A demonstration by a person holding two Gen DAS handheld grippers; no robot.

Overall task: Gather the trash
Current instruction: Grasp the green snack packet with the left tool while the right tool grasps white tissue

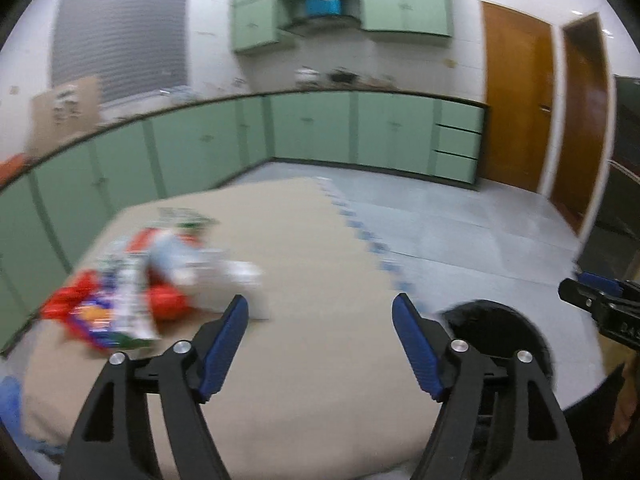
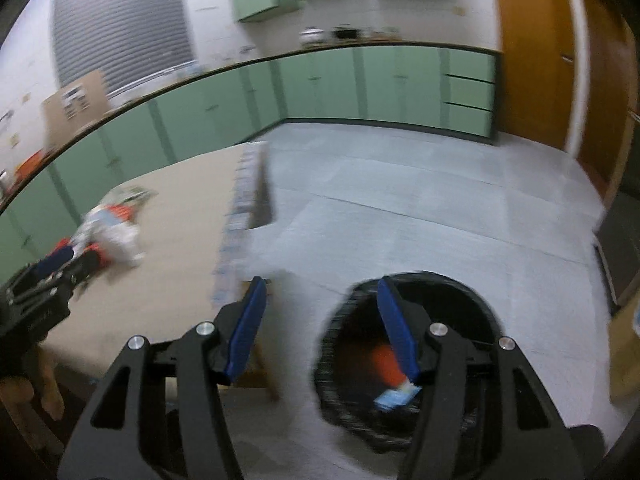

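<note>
Beige table (image 1: 320,240) amid green cabinets (image 1: 312,128), both grippers' jaws apart and empty.

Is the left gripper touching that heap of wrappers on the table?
Apart. In the left wrist view, the left gripper stands open and empty, with bare table showing between its blue fingers and the heap of wrappers.

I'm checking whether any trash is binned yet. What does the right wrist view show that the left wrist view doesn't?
Only the right wrist view looks into the black bin: an orange piece and a blue-white piece lie inside. Only the left wrist view shows the table's trash pile close up, though blurred. Both show the table, the pile, the bin, green cabinets, and both tools, left tool and right tool, open and empty.
</note>
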